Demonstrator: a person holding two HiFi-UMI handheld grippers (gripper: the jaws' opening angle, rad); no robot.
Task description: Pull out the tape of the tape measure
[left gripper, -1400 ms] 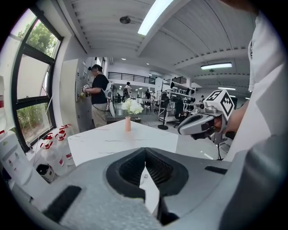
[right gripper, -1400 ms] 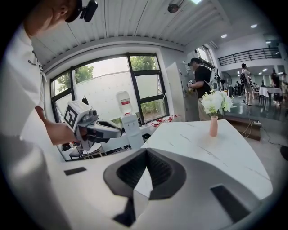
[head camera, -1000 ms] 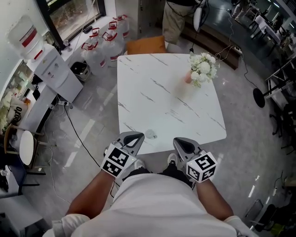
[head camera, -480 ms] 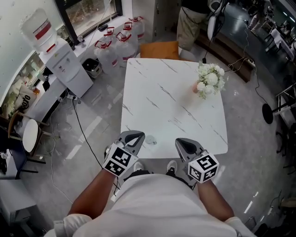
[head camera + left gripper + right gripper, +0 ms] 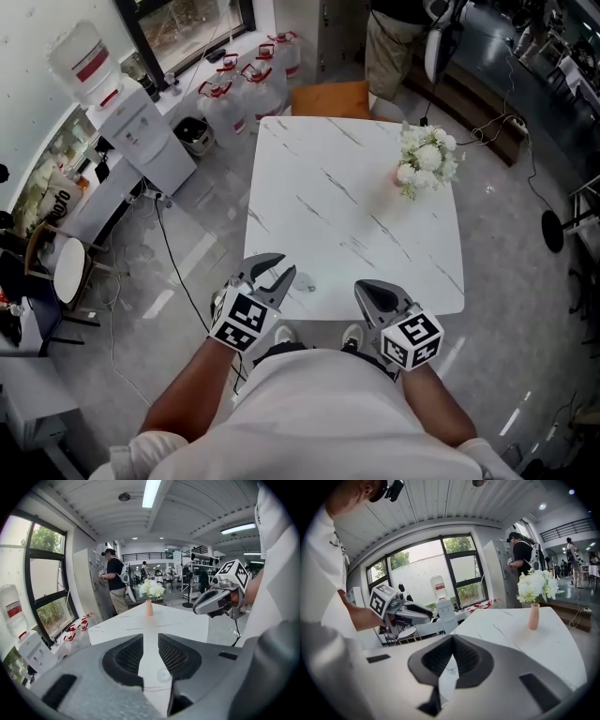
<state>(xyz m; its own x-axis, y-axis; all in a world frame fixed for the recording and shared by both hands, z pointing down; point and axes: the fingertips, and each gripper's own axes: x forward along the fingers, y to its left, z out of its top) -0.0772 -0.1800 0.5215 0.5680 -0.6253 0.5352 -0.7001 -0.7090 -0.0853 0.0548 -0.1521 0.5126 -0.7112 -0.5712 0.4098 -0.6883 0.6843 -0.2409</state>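
Note:
A small round pale object (image 5: pixel 307 277), too small to make out as the tape measure, lies on the white marble table (image 5: pixel 356 216) near its front edge. My left gripper (image 5: pixel 282 267) hovers just left of it at the table's edge. Its jaws are opening and nothing is between them. In the left gripper view the round object (image 5: pixel 163 674) shows on the tabletop through the gap in the left gripper (image 5: pixel 150 638). My right gripper (image 5: pixel 362 289) is shut and empty at the front edge, to the right of the object.
A pink vase of white flowers (image 5: pixel 424 159) stands at the table's far right. An orange seat (image 5: pixel 330 97) is behind the table. Water bottles (image 5: pixel 246 82) and a dispenser (image 5: pixel 131 122) are at the far left. A person (image 5: pixel 114 581) stands beyond the table.
The left gripper's jaws, together before, now stand apart. Both grippers have stayed at the table's front edge while the head view has shifted a little.

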